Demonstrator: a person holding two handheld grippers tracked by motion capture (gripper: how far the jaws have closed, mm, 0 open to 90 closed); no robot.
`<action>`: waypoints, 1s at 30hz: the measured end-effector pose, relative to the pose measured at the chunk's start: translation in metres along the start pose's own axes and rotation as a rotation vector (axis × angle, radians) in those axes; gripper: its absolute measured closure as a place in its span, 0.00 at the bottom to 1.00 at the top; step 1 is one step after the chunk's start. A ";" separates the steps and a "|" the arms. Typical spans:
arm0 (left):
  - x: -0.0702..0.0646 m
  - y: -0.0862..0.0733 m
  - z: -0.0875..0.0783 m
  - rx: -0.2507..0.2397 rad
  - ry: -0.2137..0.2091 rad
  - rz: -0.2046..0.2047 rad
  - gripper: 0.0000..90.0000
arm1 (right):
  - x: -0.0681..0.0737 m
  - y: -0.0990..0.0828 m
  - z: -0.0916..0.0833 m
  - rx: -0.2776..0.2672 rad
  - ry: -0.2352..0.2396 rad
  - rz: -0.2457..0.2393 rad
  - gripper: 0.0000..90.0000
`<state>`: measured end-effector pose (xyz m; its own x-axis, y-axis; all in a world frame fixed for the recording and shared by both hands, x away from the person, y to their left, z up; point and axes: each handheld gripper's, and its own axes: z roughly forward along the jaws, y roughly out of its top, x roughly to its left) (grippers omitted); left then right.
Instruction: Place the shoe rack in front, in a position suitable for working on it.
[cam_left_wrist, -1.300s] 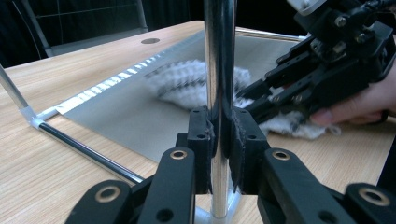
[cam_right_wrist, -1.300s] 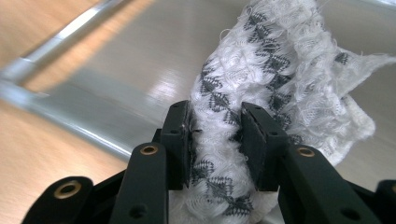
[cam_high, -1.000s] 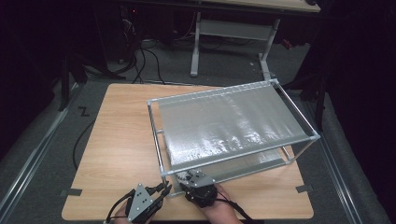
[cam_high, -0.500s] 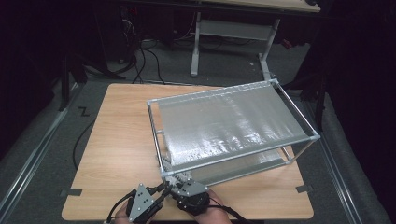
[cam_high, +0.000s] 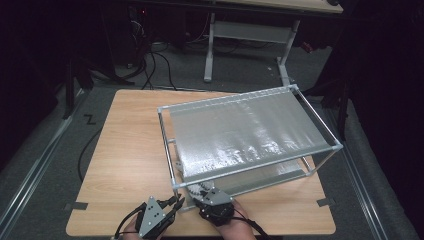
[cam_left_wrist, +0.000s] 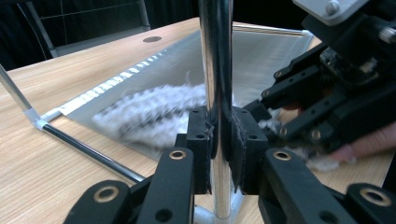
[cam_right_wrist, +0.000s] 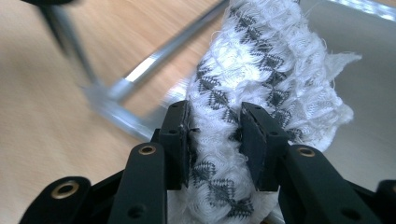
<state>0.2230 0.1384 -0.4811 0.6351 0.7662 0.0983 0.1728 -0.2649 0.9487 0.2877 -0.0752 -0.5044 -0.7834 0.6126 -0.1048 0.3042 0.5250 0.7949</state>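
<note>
Now, cloth: we hold a white knitted cloth (cam_right_wrist: 261, 70) with a dark diamond pattern, bunched at the near corner of the rack, on its lower silver shelf.
Cloth seen from above: a small patterned fold (cam_high: 199, 190) shows just under the rack's near edge, beside our right gripper.
Right gripper (cam_right_wrist: 215, 135): our jaws stand partly apart with the pads pressed on either side of the bunched cloth, so the cloth is gripped between them.
Right gripper seen from above: it sits (cam_high: 212, 202) at the rack's near corner, with our hand behind it at the table's near edge.
Left gripper (cam_left_wrist: 219, 144): our jaws are drawn close together and clamp the rack's upright chrome post (cam_left_wrist: 215, 70), the pads touching the post on both sides.
Left gripper seen from above: it lies (cam_high: 165, 210) just left of the right gripper, reaching toward the foot of the same corner post.
Rack (cam_high: 240, 100): a metal frame with two tiers of silver sheet, standing skewed on the table, its far corner toward the table's right edge.
Table (cam_high: 125, 145): light wood, with bare board to the left of the rack.
Beyond the rack: cables (cam_high: 155, 65) lie on the dark floor and a white desk frame (cam_high: 250, 32) stands past the table's far edge.
</note>
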 end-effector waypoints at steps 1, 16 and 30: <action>0.000 0.000 0.000 -0.001 0.000 -0.004 0.88 | -0.004 -0.002 -0.001 0.002 -0.004 0.010 0.71; -0.001 0.002 0.001 0.010 0.016 -0.018 0.88 | -0.074 -0.032 -0.033 0.052 -0.160 0.078 0.71; -0.002 0.002 0.002 0.014 0.025 -0.031 0.88 | -0.152 -0.074 -0.076 0.061 -0.340 0.223 0.71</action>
<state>0.2233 0.1351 -0.4797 0.6101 0.7886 0.0768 0.2026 -0.2490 0.9471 0.3428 -0.2519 -0.5017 -0.4738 0.8704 -0.1338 0.4856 0.3849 0.7849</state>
